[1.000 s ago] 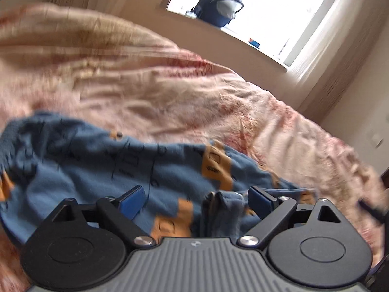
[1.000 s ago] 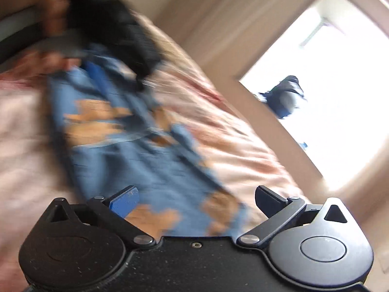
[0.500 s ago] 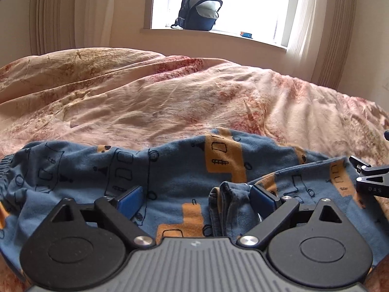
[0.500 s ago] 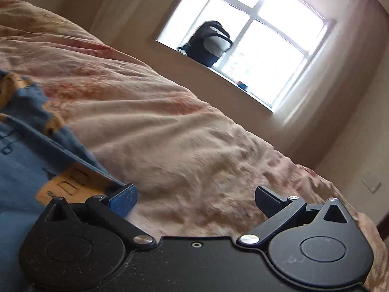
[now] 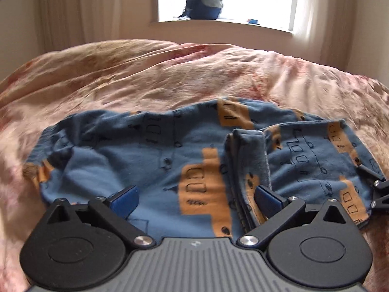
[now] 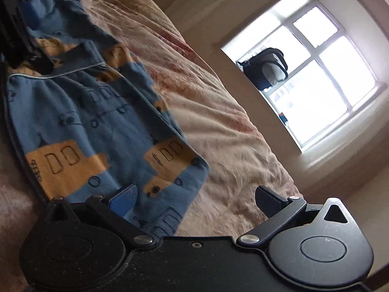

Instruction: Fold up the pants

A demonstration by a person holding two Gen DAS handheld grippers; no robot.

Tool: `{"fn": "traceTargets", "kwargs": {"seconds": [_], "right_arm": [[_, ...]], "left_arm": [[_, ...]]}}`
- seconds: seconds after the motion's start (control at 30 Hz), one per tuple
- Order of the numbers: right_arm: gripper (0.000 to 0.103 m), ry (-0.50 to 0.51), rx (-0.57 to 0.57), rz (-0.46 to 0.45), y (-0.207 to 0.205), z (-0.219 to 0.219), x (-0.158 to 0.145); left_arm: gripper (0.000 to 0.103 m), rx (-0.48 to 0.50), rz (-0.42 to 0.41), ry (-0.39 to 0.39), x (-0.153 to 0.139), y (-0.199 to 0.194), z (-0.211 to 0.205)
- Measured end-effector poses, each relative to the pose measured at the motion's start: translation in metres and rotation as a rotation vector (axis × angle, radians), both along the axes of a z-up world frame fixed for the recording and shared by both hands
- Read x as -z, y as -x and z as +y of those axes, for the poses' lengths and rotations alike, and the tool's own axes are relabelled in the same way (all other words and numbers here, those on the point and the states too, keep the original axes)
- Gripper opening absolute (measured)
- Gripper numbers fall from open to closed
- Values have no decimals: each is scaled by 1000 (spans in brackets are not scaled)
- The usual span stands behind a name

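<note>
Fingers (image 5: 122, 200) of left gripper (image 5: 194, 198) opening wide over blue pajama pants (image 5: 170, 150), nothing pinched; right gripper (image 6: 194, 200) fingers spread too; next: re-grasping an edge for another fold

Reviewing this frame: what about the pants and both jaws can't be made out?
- Pants: near edge hidden behind the left gripper, left wrist view.
- Pants' far end: blurred, behind a dark object at the right wrist view's top-left corner.
- Right gripper: contact with cloth unclear.
</note>
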State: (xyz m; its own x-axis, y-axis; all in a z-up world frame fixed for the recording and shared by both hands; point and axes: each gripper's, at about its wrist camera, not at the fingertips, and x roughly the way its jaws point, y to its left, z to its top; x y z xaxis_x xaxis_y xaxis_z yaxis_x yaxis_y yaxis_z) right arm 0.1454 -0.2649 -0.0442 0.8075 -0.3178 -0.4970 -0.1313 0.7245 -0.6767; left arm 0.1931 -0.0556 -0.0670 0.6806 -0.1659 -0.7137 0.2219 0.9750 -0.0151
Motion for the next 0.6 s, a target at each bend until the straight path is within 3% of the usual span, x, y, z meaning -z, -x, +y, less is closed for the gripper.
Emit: {"fn": "traceTargets", "kwargs": {"seconds": [0.07, 0.17, 0.23, 0.3, 0.33, 0.4, 0.47, 0.53, 0.6], "right_arm": [[102, 8, 46, -50, 2, -3, -9], [102, -60, -71, -89, 22, 7, -22], [102, 22, -167, -44, 30, 24, -10], [102, 147, -165, 12, 25, 33, 11], [102, 154, -155, 19, 23, 31, 15], [102, 90, -106, 20, 17, 20, 9], [102, 53, -60, -35, 17, 12, -2], [102, 5, -55, -106, 22, 8, -13], [102, -56, -87, -157, 26, 10, -22]], "left_arm": [[103, -37, 9, 46, -7, 7, 9], [103, -72, 16, 94, -8, 20, 15], [103, -67, 27, 32, -1, 23, 10], [103, -49, 25, -37, 2, 25, 3], [103, -53, 35, -33, -1, 26, 4], [103, -91, 95, 15, -10, 26, 12], [103, -162, 151, 93, -23, 31, 32], [103, -205, 129, 205, -36, 44, 60], [103, -285, 55, 258, -45, 54, 88]]}}
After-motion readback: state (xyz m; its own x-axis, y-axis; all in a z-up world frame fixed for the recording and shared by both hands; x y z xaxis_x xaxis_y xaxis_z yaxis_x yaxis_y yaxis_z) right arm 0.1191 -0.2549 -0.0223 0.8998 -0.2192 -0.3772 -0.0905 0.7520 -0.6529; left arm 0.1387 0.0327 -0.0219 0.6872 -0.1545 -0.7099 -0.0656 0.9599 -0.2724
